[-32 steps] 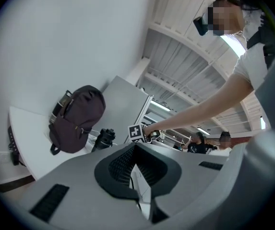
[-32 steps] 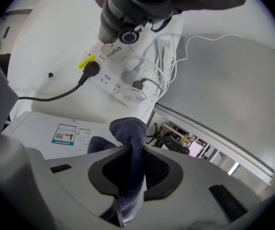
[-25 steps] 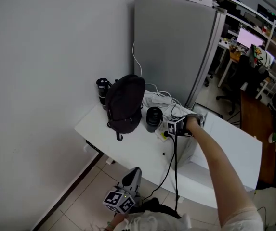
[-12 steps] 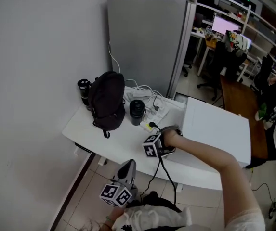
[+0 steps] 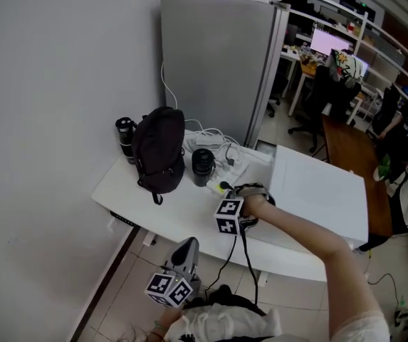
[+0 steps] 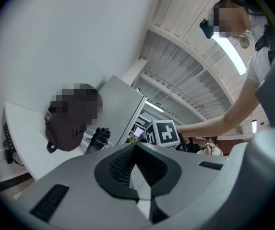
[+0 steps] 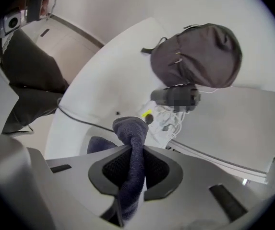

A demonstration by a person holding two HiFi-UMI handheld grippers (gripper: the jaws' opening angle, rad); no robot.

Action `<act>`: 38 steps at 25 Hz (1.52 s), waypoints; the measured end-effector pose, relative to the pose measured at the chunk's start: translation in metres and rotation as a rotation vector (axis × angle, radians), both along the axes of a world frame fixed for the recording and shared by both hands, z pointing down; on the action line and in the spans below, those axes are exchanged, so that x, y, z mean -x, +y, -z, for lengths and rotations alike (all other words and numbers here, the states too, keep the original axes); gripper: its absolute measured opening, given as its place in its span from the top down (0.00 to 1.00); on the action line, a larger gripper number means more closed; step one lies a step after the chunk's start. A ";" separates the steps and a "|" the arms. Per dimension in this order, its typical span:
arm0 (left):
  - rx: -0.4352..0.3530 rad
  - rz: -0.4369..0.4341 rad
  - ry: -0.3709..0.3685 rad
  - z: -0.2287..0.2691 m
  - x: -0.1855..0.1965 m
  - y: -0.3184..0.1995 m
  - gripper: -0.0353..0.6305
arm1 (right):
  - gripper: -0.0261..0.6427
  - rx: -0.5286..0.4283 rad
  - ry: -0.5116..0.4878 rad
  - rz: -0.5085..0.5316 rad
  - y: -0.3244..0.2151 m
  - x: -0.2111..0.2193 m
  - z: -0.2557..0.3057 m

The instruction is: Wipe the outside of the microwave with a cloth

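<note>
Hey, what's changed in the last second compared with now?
The right gripper, shut on the cloth, slid along the microwave's left side toward the person, then nearly stopped. The left gripper stayed low and shut; the backpack and cup did not move.

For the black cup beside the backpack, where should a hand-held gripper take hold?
The black cup stands upright, backpack on one side, cables on the other; so probably grip across its round wall, coming from the near edge of the table.

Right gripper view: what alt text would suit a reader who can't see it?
The right tool grips a dark blue cloth; beyond it are a white tabletop, a dark grey backpack and tangled white cables.
</note>
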State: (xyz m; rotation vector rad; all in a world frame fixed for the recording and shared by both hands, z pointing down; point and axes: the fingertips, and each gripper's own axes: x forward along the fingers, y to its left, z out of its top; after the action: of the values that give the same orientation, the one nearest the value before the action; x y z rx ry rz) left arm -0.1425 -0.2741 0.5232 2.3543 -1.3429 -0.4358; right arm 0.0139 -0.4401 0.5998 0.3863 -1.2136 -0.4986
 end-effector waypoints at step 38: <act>-0.012 0.012 -0.025 0.003 -0.010 -0.030 0.97 | 0.84 0.409 0.192 0.044 0.043 -0.022 -0.030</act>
State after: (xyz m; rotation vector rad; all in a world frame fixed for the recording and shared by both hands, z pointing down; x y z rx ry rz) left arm -0.1326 -0.3043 0.5205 2.3699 -1.3701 -0.4207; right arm 0.0359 -0.3969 0.6296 -0.0364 -1.1059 -0.3058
